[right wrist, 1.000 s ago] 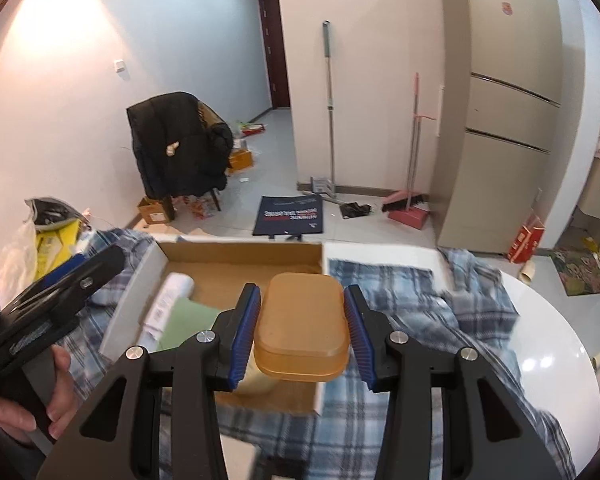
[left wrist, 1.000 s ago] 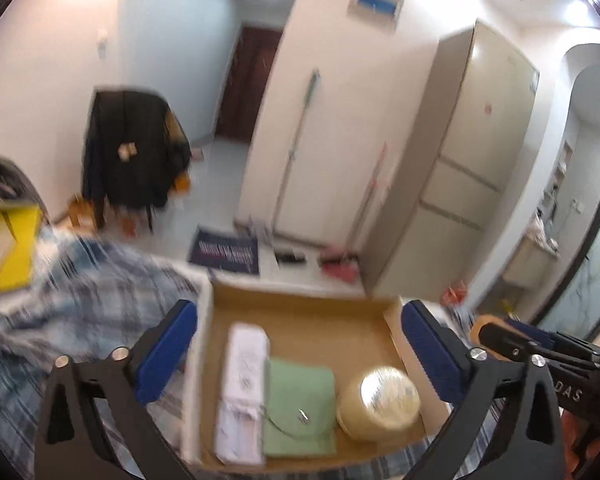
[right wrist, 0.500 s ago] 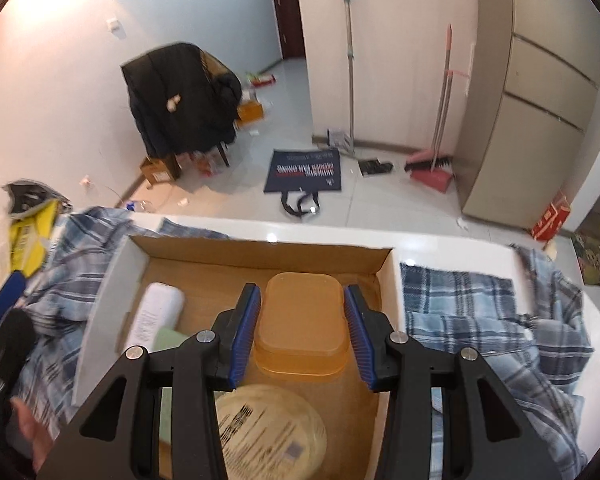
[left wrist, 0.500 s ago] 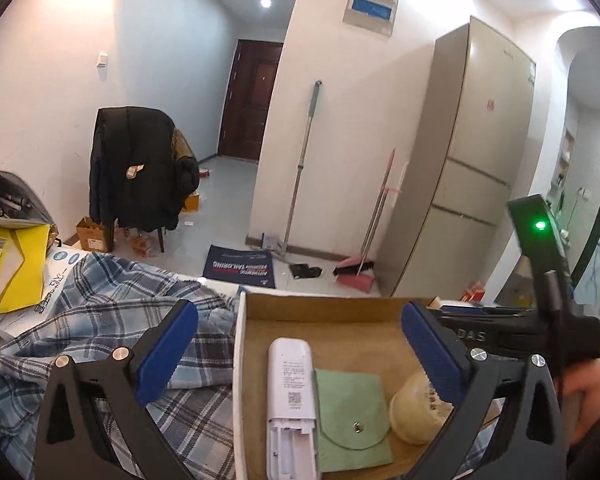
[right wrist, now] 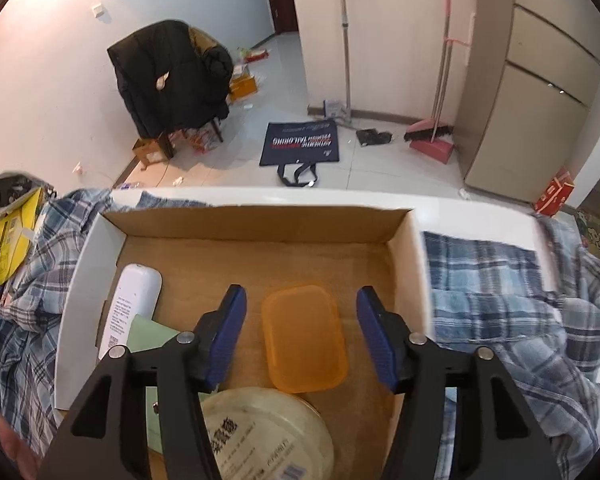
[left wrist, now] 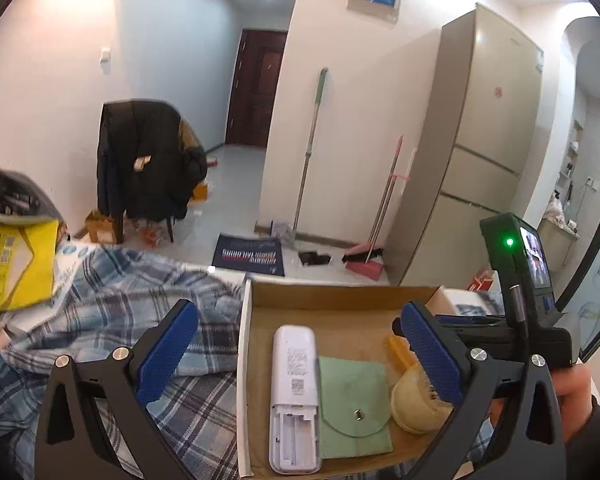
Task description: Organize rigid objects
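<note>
While left fingers (left wrist: 300, 356) gape, right fingers (right wrist: 300, 330) are opening — orange box (right wrist: 304, 344) lies free.

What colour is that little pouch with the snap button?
Pale green pouch, clearest in the left wrist view.

Carried into the cardboard box (right wrist: 404, 236) and let go — orange container (right wrist: 304, 338) now flat between the opening right gripper (right wrist: 302, 338) pads.

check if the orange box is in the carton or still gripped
In the carton: orange box lies flat on its floor, clear of the opening right gripper.
</note>
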Demonstrator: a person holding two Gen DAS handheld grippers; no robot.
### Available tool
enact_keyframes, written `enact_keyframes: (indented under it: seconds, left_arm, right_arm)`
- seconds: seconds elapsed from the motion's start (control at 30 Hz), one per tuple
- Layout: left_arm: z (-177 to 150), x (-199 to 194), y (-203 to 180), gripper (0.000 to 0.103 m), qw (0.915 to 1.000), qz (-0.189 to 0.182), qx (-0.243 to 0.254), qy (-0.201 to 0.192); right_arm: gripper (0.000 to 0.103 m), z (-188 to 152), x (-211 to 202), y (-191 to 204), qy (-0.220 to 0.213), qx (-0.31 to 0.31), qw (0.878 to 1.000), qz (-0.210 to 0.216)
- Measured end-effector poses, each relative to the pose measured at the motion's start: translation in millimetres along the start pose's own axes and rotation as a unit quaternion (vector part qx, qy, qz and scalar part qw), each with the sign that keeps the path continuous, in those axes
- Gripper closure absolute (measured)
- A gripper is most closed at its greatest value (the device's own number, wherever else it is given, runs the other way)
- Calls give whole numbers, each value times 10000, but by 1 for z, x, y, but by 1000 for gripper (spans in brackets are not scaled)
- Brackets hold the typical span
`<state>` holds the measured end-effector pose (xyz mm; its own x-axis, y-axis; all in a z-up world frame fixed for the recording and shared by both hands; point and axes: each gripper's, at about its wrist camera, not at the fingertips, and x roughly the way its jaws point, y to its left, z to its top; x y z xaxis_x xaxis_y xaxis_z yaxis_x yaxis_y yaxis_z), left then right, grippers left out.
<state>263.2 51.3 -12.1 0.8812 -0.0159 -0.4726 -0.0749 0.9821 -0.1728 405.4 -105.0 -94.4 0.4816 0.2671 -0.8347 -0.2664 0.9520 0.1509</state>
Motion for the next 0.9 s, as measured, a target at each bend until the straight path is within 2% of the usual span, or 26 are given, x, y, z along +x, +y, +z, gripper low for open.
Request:
enact_keyframes:
  seconds: [0.17,0.3,0.4,0.47,0.7,0.9]
  left_arm:
    - [16,-33,-8,0,9991,-136,29,-409]
    - [27,-63,-13,0,9976,-304,-4,-627]
    - [34,-85,-12,0,9960,-653,-224,-568]
    - [34,-106,-16,0,9938,-802,-241,-732]
    - [28,-165,-30,0,9914,-727,150,-1078]
    - [-1,-192,-32,0,9914,-358,336,-1213]
  right_arm:
    - [45,-1,-51,-2,-417,16,9991,34]
    - [37,-10,-111,-3,-1069,-62,9942,-135]
    - [31,-21,-156,-4,-1564,-91,9872,-284]
    - [31,-31,-181,-6,-1769,-101,9839,-251]
    - [27,-78,-234,-9,-2162,-19,9763,-138]
    - [24,-112,-254,-10,-2400,62,9703,-300]
